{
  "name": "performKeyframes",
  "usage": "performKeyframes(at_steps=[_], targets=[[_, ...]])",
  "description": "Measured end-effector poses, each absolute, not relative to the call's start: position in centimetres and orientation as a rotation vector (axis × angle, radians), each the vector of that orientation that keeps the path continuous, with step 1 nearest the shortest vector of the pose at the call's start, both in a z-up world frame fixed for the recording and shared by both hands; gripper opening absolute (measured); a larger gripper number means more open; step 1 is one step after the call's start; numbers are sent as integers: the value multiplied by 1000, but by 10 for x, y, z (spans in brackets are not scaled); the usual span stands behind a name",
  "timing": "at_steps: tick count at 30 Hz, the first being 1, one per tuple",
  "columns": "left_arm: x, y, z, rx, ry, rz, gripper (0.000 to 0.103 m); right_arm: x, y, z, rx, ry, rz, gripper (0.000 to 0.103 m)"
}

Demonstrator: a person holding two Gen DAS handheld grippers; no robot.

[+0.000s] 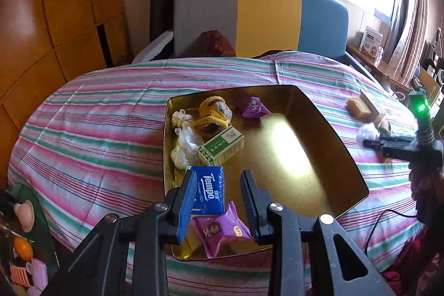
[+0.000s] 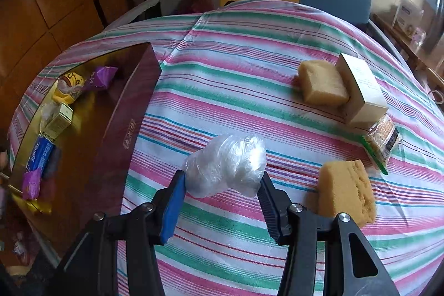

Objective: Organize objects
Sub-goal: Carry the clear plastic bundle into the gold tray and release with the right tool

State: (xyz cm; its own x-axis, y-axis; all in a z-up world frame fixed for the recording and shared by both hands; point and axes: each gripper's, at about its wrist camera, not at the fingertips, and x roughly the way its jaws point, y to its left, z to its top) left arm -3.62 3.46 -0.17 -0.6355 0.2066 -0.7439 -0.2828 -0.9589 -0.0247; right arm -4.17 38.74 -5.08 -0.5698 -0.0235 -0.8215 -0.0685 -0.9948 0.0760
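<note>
Evidently the gold tray (image 1: 319,113) is the collecting place, since the right gripper (image 2: 222,187) pinches a crumpled clear plastic bag (image 2: 226,164) between its fingers above the striped tabletop (image 2: 249,46), while the left gripper (image 1: 217,196) hangs wide over the blue pack (image 1: 208,190) reading "Tempo".

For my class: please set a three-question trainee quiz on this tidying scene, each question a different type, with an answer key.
1. True or false: the right gripper is closed around a yellow sponge.
2. Multiple choice: the blue Tempo tissue pack lies
A) on the striped cloth
B) inside the gold tray
C) on the chair
3. Short answer: how many yellow sponges remain outside the tray in the right wrist view?

Key
1. False: it grips the crumpled clear plastic bag.
2. B
3. Two: the near sponge and the far sponge, which lies against a white box.
</note>
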Motion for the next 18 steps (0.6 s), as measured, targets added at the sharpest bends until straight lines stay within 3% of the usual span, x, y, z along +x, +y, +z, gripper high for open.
performKeyframes(at_steps=[9,18], targets=[[-37,8,-14,-1218,3,2609,32,-66,304,10,-1446,56,2994,53],[-39,-29,-28,-1289,-98,2636,32,-143,209,-34,-1711,-91,2900,55]])
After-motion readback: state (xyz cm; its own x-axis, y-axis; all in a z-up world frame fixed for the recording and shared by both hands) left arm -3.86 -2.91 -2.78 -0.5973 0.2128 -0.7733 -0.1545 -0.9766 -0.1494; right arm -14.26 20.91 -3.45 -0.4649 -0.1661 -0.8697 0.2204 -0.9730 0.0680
